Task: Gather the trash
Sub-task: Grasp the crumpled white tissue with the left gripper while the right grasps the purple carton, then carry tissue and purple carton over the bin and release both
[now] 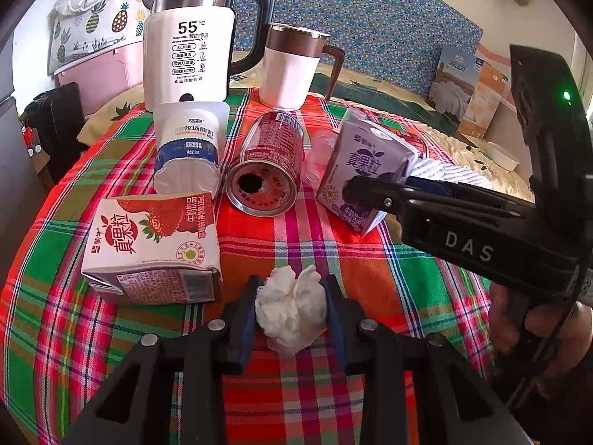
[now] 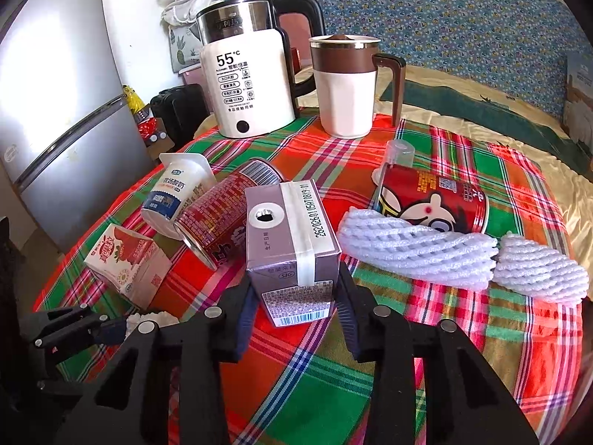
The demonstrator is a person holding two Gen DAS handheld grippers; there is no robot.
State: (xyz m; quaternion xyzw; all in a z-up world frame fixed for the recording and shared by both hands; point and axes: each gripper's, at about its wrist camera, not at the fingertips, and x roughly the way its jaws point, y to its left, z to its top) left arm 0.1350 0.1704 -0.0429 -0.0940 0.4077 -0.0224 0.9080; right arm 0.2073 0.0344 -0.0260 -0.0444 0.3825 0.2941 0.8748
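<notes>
Left gripper [image 1: 291,311] is closing its fingers [image 1: 242,319] on a crumpled white tissue [image 1: 291,306], both pads touching its sides, near the front edge of the table [image 1: 370,256] with its plaid cloth. Right gripper [image 2: 294,296] is pinching a purple milk carton [image 2: 292,244] between narrow fingers [image 2: 348,309], the carton standing tilted with its punctured straw hole facing up, around the middle of the table. Just left of the tissue, a strawberry milk carton [image 1: 152,248] is lying on its side. Behind it a yogurt cup [image 1: 189,148] is lying tipped over, touching a red can [image 1: 267,165] that is also lying on its side, open end toward the front. To the right of the purple carton, two white foam nets [image 2: 418,250] are resting flat toward the right edge, with a red snack wrapper [image 2: 433,200] and a clear plastic cap [image 2: 400,152] just behind them. At the back edge a white kettle [image 2: 246,74] and a white mug with a brown band [image 2: 344,85] are standing upright, side by side.
</notes>
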